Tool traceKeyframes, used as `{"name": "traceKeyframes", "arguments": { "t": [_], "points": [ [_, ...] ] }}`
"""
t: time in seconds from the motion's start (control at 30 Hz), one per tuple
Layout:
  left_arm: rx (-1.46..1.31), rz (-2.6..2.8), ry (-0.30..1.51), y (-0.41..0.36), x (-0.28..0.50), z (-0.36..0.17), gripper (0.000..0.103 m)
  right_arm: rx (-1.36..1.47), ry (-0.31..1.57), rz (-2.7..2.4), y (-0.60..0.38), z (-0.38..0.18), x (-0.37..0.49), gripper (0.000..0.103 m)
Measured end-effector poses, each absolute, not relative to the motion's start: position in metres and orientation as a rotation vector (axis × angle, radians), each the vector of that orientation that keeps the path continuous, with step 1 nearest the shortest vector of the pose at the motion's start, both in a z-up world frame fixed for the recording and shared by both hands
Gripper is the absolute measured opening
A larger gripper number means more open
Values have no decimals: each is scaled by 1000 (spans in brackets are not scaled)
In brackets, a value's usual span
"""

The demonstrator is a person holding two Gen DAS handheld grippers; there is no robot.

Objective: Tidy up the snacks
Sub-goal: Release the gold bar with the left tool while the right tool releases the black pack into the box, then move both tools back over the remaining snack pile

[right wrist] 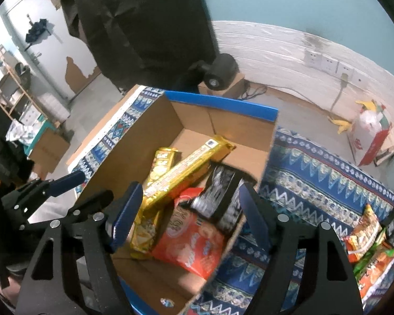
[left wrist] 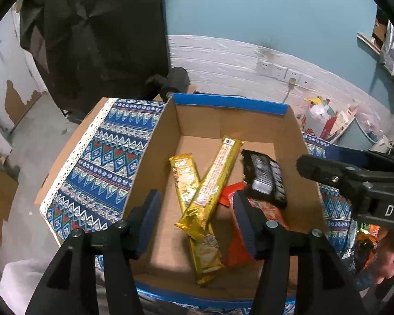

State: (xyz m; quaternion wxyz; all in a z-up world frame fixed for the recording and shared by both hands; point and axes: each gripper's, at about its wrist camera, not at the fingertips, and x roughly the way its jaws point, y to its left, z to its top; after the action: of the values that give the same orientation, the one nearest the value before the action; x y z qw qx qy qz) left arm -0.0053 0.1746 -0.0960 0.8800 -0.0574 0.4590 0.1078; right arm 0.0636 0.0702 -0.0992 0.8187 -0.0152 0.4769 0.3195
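Filling box: cardboard box [right wrist: 134, 141] holds 2 gold bars [right wrist: 181, 173], black pack [right wrist: 220, 199], red bag [right wrist: 194, 241]
Left: loose snacks [right wrist: 367, 246] lower right
Grippers: left gripper [left wrist: 197, 220] and right gripper [right wrist: 189, 215] spread, pinching nothing

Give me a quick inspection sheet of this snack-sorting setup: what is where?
Surface: patterned blue cloth over a table.
Job's things: cardboard box holds two gold packs, a black pack and a red pack; more snack bags lie on the cloth outside the box.
Clutter: nothing seen on the cloth besides the snacks.
Grippers: left gripper and right gripper both open above the box, holding nothing.
Cables: one cord plugged into the wall sockets.
Surroundings: teal and white wall, dark hanging cloth, a white bag on the floor.
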Motion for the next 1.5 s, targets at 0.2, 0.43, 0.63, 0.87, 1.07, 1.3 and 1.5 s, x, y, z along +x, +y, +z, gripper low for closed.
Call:
{"name": "traceKeyframes", "arguments": {
  "t": [0.2, 0.43, 0.63, 0.87, 1.07, 1.3, 1.5],
  "points": [
    [-105, 183, 952, 158, -4, -93, 62, -13, 1022, 634, 43, -95, 60, 78],
    [-62, 128, 942, 127, -2, -87, 66, -5, 1035, 568, 7, -94, 54, 78],
    [-17, 61, 950, 94, 0, -87, 69, 22, 1061, 495, -36, -98, 47, 78],
    [50, -11, 955, 54, 1, -87, 69, 56, 1084, 396, -91, -100, 39, 78],
    [58, -88, 968, 22, 3, -88, 69, 95, 1105, 307, -141, -106, 29, 78],
    [82, -174, 990, -20, 4, -99, 70, 136, 1151, 219, -187, -127, 14, 79],
    [113, -243, 1045, -59, 5, -118, 70, 186, 1214, 148, -220, -154, 0, 79]
  ]
}}
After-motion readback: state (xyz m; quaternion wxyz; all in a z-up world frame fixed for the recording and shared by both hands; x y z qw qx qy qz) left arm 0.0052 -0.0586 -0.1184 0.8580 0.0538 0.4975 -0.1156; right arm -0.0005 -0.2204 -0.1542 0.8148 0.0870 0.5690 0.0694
